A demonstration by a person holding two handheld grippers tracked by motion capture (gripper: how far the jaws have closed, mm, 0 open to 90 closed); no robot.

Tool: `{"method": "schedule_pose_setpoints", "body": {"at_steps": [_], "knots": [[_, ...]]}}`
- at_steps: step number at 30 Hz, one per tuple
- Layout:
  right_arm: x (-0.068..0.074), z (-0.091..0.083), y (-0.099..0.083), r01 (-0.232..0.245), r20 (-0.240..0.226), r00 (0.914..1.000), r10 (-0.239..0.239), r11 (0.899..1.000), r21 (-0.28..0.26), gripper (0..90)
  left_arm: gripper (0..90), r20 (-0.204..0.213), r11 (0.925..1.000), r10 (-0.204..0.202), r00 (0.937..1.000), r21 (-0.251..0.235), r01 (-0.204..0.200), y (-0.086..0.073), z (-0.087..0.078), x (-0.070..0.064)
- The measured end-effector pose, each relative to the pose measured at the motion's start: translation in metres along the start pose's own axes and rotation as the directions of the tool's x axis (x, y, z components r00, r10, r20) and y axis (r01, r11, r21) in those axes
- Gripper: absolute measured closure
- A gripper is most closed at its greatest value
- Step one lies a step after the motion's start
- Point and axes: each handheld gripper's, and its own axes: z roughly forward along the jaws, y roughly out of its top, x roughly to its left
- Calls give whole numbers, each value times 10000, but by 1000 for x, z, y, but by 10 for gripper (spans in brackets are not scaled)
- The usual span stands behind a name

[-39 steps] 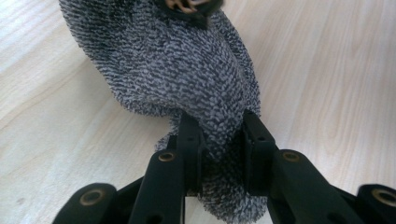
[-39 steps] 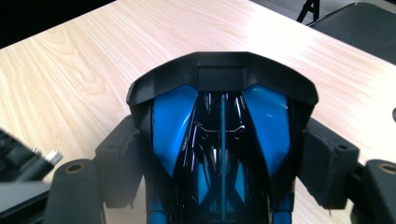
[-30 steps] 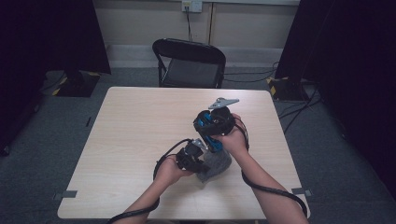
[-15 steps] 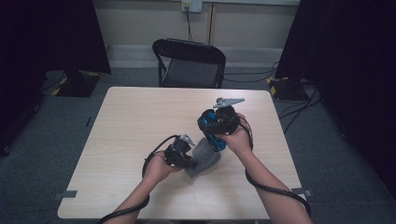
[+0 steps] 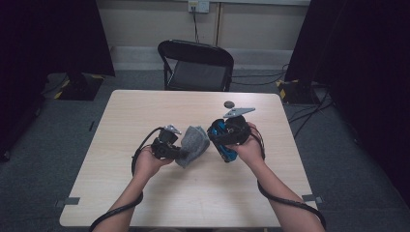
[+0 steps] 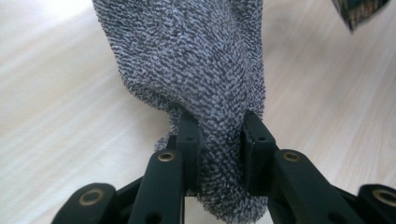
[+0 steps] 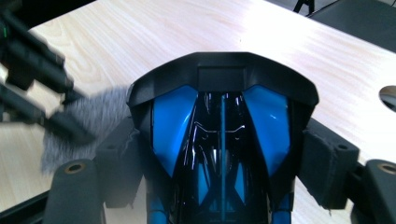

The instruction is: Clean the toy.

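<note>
1. The left hand-held gripper (image 5: 180,152), black with bolted links, is clenched on a grey, nubby knitted cloth (image 5: 193,145); in the left gripper view its pads (image 6: 189,140) pinch a bunched fold of the cloth (image 6: 196,70), whose speckled loops stand out coarse against the smooth wood.
2. The cloth lies near the middle of the pale, fine-grained wooden bench (image 5: 145,106), stretched between the two hands, its far end just beside the right hand's load.
3. The right hand-held gripper (image 5: 227,142) grasps a glossy black-and-blue plastic object with a curved, hooded front (image 7: 222,130), its jaws pressed against both flanks; I cannot tell what the object is.
4. Toward the far right corner of the bench sits a small dark round disc (image 5: 228,104).
5. Beyond the far edge stands a black folding chair (image 5: 196,65).
</note>
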Motion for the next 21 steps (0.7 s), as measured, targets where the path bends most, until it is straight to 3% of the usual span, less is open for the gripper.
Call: {"method": "schedule_pose_setpoints", "body": {"at_steps": [6,12,21], "knots": [[3,4,-9,-24,-124,9999,25,10000,82,257,732,-292,9996,-87,9995,-262,79,10,-7,5],[5,7,-17,-32,-259,9997,37,9998,196,257,732,-286,9984,-164,9995,-552,148,20,-10,5],[12,13,-27,74,-387,9992,-58,9991,416,256,732,-285,9988,88,9996,-473,-101,31,-4,-2]]}}
